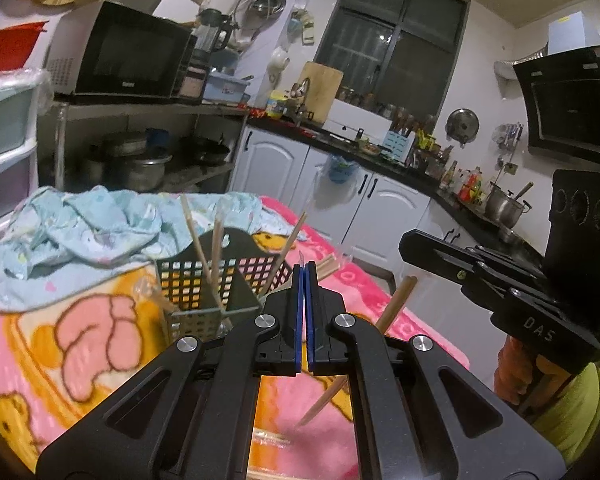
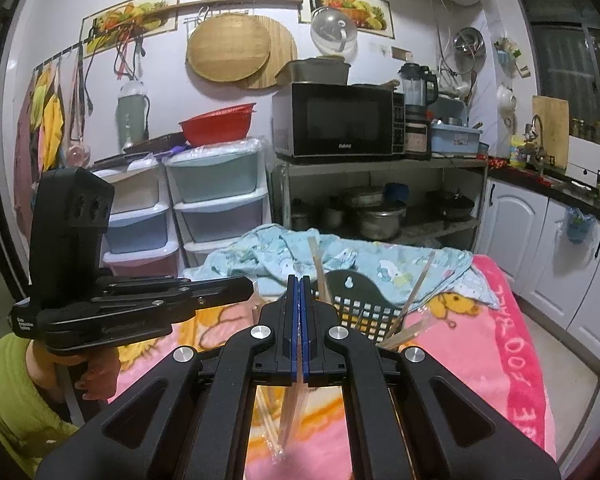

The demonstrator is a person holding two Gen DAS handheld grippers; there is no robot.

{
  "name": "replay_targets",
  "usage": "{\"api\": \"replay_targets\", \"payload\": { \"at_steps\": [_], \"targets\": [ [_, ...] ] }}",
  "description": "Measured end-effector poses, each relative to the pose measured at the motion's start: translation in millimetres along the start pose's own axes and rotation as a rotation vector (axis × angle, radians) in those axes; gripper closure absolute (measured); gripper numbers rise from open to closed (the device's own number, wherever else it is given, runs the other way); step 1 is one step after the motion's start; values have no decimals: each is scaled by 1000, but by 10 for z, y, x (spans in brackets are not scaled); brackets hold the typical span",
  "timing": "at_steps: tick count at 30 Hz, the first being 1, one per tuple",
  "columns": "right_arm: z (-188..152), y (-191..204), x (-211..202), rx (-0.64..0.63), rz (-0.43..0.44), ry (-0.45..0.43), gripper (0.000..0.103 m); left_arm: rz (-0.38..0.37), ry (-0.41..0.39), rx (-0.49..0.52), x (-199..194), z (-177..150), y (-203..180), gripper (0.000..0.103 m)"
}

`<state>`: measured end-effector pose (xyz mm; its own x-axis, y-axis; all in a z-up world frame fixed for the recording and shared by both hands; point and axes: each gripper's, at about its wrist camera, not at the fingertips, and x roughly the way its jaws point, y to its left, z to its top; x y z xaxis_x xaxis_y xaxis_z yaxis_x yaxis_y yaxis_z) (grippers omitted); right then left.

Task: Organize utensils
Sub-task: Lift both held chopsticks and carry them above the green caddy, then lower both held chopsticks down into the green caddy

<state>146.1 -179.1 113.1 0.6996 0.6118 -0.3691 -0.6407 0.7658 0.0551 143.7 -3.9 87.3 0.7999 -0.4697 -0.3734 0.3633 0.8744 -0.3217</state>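
On the pink blanket (image 2: 480,344), the black basket (image 2: 360,312) stands just beyond the right gripper (image 2: 299,280), clamped on a clear chopstick sleeve (image 2: 296,412) hanging lengthwise below; the left gripper (image 1: 304,268) is closed too, apparently on a clear wrapper.

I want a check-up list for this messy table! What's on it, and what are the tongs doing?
Surface: pink cartoon blanket covers the table.
Job's things: black mesh basket with chopsticks standing in it; one loose chopstick slants under the left tongs.
Clutter: crumpled blue cloth behind the basket.
Grippers: left tongs shut; right tongs shut on a clear chopstick packet that hangs below them.
Cables: none on the table; cords hang on the wall.
Surroundings: microwave, plastic drawers.
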Motion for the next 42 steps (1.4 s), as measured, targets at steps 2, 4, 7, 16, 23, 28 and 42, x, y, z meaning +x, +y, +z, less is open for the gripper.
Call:
{"api": "replay_targets", "payload": {
  "at_steps": [2, 4, 7, 16, 23, 28, 42],
  "targets": [
    [23, -12, -12, -1, -4, -6, 102, -5, -9, 2, -14, 25, -21, 103],
    [45, -26, -24, 1, -11, -14, 102, -7, -21, 11, -23, 74, -47, 103],
    [77, -57, -46, 6, -22, -25, 102, -17, -42, 20, -42, 164, -92, 103],
    [227, -148, -79, 16, -65, -53, 102, -53, -114, 60, -53, 475, -207, 103],
    [484, -219, -131, 7, -89, -114, 102, -34, -157, 85, -83, 774, -223, 103],
    [667, -256, -116, -4, -97, -147, 102, -9, -191, 97, -139, 970, -189, 103],
    [1079, -369, 49, -23, -105, -200, 102, 91, -262, 131, -261, 1387, -96, 103]
  ]
}}
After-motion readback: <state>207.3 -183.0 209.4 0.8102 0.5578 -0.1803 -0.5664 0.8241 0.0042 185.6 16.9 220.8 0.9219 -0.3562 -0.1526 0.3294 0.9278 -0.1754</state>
